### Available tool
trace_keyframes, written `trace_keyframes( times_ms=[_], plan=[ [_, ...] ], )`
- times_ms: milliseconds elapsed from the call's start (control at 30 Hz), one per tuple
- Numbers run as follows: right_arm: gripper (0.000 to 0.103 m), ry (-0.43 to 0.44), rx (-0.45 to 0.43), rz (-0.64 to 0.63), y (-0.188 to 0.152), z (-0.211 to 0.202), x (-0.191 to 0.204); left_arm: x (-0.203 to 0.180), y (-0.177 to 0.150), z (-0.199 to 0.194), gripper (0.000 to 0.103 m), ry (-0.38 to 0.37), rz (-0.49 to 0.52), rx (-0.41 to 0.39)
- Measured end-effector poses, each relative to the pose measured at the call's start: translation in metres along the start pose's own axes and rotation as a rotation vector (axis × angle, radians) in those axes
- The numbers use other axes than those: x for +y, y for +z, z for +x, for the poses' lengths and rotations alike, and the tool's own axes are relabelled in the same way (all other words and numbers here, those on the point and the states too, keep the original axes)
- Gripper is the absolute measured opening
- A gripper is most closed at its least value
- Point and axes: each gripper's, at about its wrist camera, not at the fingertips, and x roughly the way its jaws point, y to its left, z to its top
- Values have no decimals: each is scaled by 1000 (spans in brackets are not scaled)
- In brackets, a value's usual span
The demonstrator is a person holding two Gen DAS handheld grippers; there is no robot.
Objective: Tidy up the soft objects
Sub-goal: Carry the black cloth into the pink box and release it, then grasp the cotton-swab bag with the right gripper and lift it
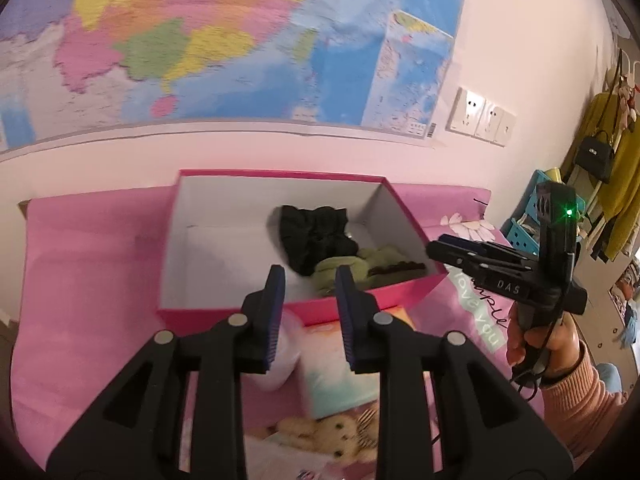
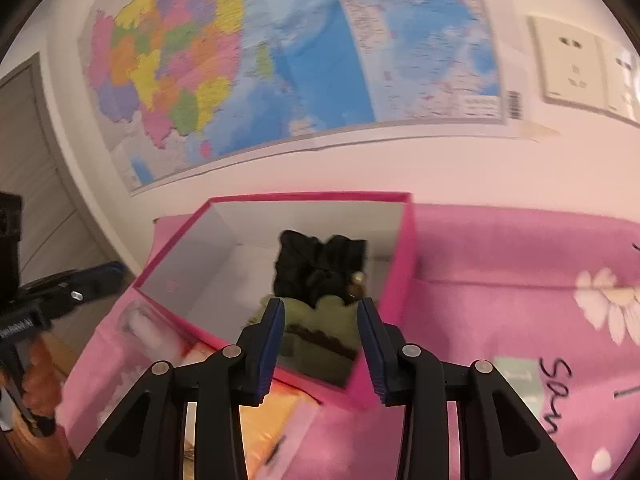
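Observation:
An open pink box [image 1: 280, 175] with a white inside stands on the pink bed sheet [image 1: 88, 248] against the wall. A crumpled black cloth [image 1: 316, 236] lies in the box's right half, and a green cloth [image 1: 344, 268] with a dark brown trim lies just in front of it. My left gripper [image 1: 310, 278] is open and empty, hovering before the box's near wall. My right gripper [image 2: 321, 309] is open too, with nothing gripped. It hangs over the near corner of the box [image 2: 312, 196], above the green cloth [image 2: 316, 316] and the black cloth [image 2: 316, 264]. From the left wrist, the right gripper [image 1: 440, 249] shows at the box's right corner.
A coloured map [image 1: 224, 40] and wall sockets [image 1: 480, 116] are behind the box. A blue crate [image 1: 524, 216], a hanging yellow garment [image 1: 616, 184] and a black handbag [image 1: 596, 156] stand at the right. A printed cushion with a teddy picture [image 1: 340, 428] lies under the left gripper.

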Motion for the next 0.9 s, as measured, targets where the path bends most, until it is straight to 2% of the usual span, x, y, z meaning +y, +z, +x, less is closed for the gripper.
trace_keyframes(
  times_ms=[67,233,300,367,600,667,733,767,900],
  plan=[
    [44,-8,2,25,-4,0,-5,5,-6,-6,27,4,-4,-1],
    [46,21,69,75,-7,18,-14,15,-21,-15,27,37,-12,13],
    [40,-3,68,40,-5,21,-12,18,-25,-18,28,33,-21,18],
    [19,-28,69,15,-3,23,-14,22,-30,-21,28,38,-34,20],
    [19,-65,57,-2,3,27,-23,25,-49,-25,28,35,-40,40],
    [27,-86,62,19,2,28,-22,25,-55,-26,31,36,-37,47],
    [33,-101,60,31,-1,23,-20,26,-63,-28,38,44,-35,58],
    [40,-99,48,34,-3,17,-18,26,-66,-29,40,52,-29,62],
    [54,-84,-7,-17,-13,-15,3,31,-84,-32,41,78,-23,108]
  ],
)
